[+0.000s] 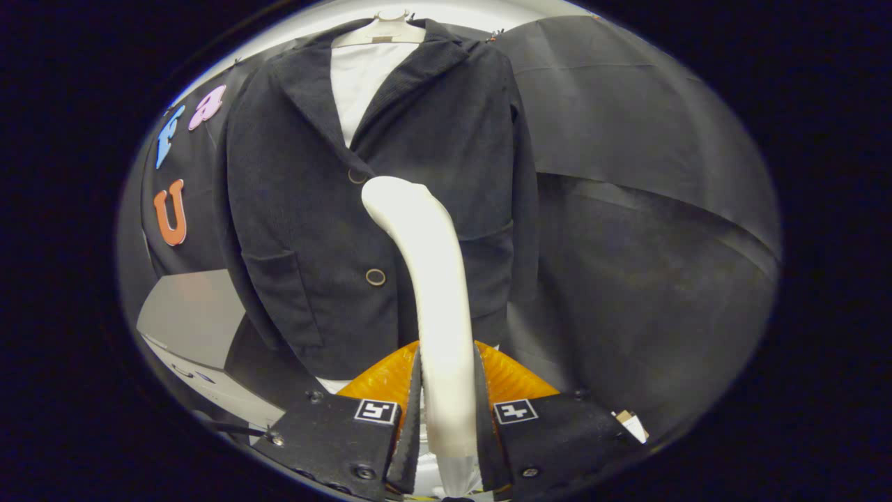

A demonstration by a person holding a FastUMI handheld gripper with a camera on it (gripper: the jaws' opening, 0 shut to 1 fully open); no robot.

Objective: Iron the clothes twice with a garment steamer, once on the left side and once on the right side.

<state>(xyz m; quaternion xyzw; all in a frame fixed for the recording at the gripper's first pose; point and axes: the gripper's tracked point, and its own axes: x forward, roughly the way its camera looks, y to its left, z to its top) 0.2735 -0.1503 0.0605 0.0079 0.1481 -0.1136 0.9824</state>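
Observation:
A dark jacket (pixel 306 202) hangs on a pale hanger (pixel 380 31) over a white shirt (pixel 362 77), straight ahead of me. My gripper (pixel 446 411) is shut on the cream handle of the garment steamer (pixel 432 293), which rises between the fingers. The steamer's curved head reaches up to the jacket's front, near the upper button (pixel 357 176), just right of the jacket's opening. Whether the head touches the cloth I cannot tell. A second button (pixel 375 277) sits lower, left of the handle.
Black cloth (pixel 641 209) covers the booth wall to the right of the jacket. A grey and white box-like surface (pixel 191 321) stands low at the left, below the jacket's sleeve.

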